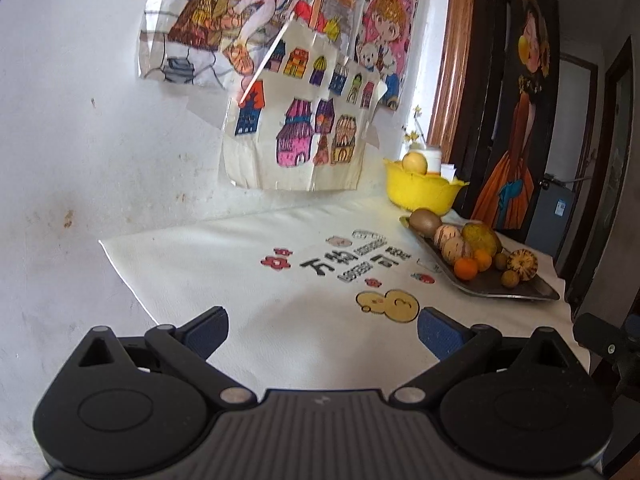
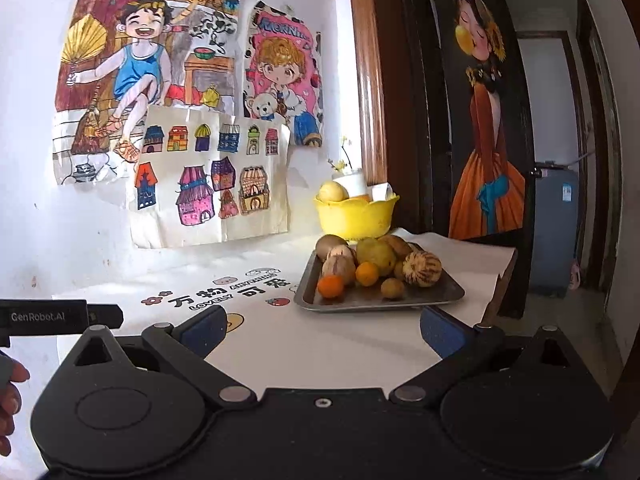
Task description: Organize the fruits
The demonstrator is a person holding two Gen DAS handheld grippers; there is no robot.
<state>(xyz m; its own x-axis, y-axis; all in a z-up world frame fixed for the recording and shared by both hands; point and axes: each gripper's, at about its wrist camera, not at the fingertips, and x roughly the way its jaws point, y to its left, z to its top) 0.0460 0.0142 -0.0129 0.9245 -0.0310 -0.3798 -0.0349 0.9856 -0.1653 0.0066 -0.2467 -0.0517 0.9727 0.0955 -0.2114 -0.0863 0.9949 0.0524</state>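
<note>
Now we hold both hand-held grippers, left (image 1: 322, 330) and right (image 2: 322, 330), agape and empty; next, reach the tray (image 2: 440, 294) fruit at 12 o'clock.

yellow bowl (image 2: 354, 216), grey tray (image 2: 440, 294), orange mandarin (image 2: 331, 286), striped melon (image 2: 422, 269)

One metal tray (image 2: 440, 294) and one yellow bowl (image 2: 354, 216) stand on the surface (image 2: 340, 344). On the tray: two oranges, the nearer (image 2: 330, 286) and the farther (image 2: 367, 273); three striped melons, two at left (image 2: 338, 268) and one at right (image 2: 421, 268); one kiwi (image 2: 330, 245); one yellow-green fruit (image 2: 375, 254); at least one small tan fruit (image 2: 392, 288). More fruit behind is hidden, so the total is unclear. One pale fruit (image 2: 332, 192) shows in the bowl. Three drawings hang on the wall, one of them showing houses (image 2: 212, 176).
</note>
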